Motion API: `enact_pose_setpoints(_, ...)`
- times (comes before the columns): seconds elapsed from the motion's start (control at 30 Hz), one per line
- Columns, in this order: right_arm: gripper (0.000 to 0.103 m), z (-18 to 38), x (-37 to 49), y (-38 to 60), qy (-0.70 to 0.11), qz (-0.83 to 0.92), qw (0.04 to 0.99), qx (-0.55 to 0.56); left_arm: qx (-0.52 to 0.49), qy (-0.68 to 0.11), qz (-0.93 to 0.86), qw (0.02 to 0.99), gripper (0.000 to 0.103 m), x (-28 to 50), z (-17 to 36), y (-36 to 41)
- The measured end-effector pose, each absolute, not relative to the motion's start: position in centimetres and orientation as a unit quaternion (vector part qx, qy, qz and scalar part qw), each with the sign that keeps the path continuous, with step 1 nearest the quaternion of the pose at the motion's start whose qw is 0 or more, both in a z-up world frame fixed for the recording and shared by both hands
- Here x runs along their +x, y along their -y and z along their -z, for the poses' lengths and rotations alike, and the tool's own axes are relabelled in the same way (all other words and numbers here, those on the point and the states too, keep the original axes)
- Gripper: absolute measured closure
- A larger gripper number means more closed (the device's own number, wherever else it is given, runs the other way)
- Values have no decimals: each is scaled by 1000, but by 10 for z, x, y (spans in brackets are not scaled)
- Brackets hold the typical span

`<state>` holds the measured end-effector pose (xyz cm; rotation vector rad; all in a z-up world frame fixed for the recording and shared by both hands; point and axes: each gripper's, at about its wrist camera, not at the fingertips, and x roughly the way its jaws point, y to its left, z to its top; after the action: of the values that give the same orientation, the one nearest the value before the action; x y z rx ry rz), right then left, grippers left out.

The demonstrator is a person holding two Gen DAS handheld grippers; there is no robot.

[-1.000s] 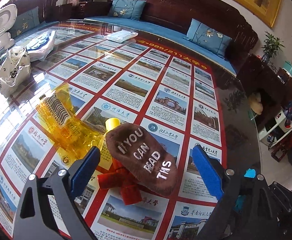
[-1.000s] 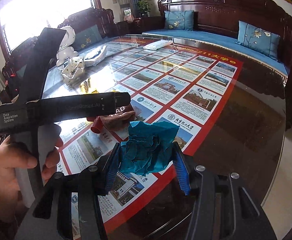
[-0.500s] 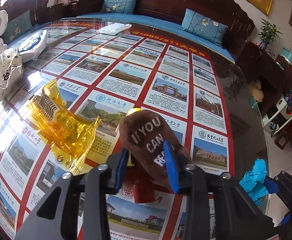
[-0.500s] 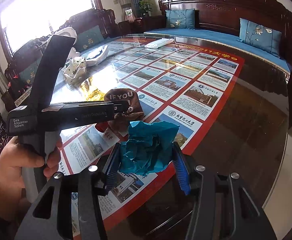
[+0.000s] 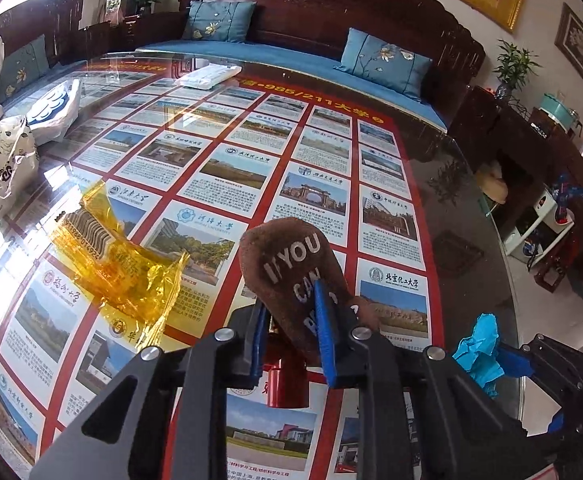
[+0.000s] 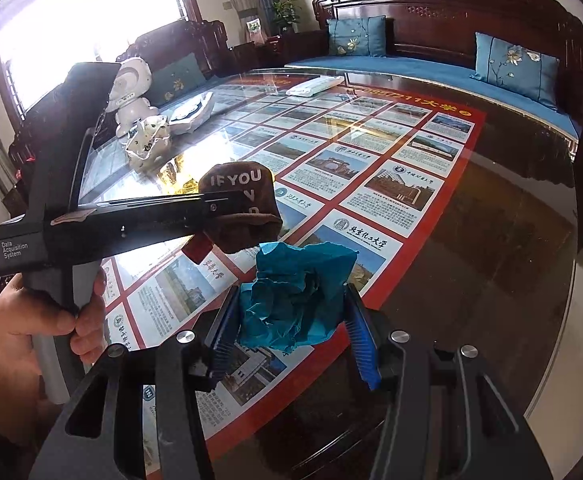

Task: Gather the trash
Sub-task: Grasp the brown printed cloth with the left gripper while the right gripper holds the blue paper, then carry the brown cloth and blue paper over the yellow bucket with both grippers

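Note:
My left gripper [image 5: 291, 332] is shut on a brown sock [image 5: 291, 264] printed with white words and holds it lifted above the glass table [image 5: 431, 208]; a red part [image 5: 287, 384] hangs below it. The sock also shows in the right wrist view [image 6: 239, 200], held by the left gripper tool [image 6: 131, 216]. My right gripper [image 6: 291, 320] is shut on a crumpled blue paper [image 6: 295, 296], also seen in the left wrist view [image 5: 479, 344]. A crumpled yellow plastic wrapper [image 5: 111, 264] lies on the table to the left of the sock.
A white patterned bag [image 5: 3, 168], a white-blue dish [image 5: 55, 108], a white robot toy [image 6: 131, 92] and a white packet [image 5: 207, 76] stand toward the table's far left. A dark wooden sofa [image 5: 331, 20] with blue cushions runs behind. The table's edge curves at the right [image 6: 563, 280].
My left gripper closed on the brown sock and lifted it off the table. The right gripper kept holding the blue paper, nearly still.

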<state>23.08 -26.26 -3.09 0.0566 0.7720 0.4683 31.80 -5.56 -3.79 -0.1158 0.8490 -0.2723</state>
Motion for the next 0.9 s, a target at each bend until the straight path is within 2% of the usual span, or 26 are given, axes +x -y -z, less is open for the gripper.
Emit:
enact_pose_setpoints(0.43,53,14,205,282,-357,-206,911,34,-60,-390,183,901,81,284,9,68)
enact_pose_setpoints(0.9,53,-3,109,390,-335,-115,933,62,-9,-388,309,868,81,216,-7,198)
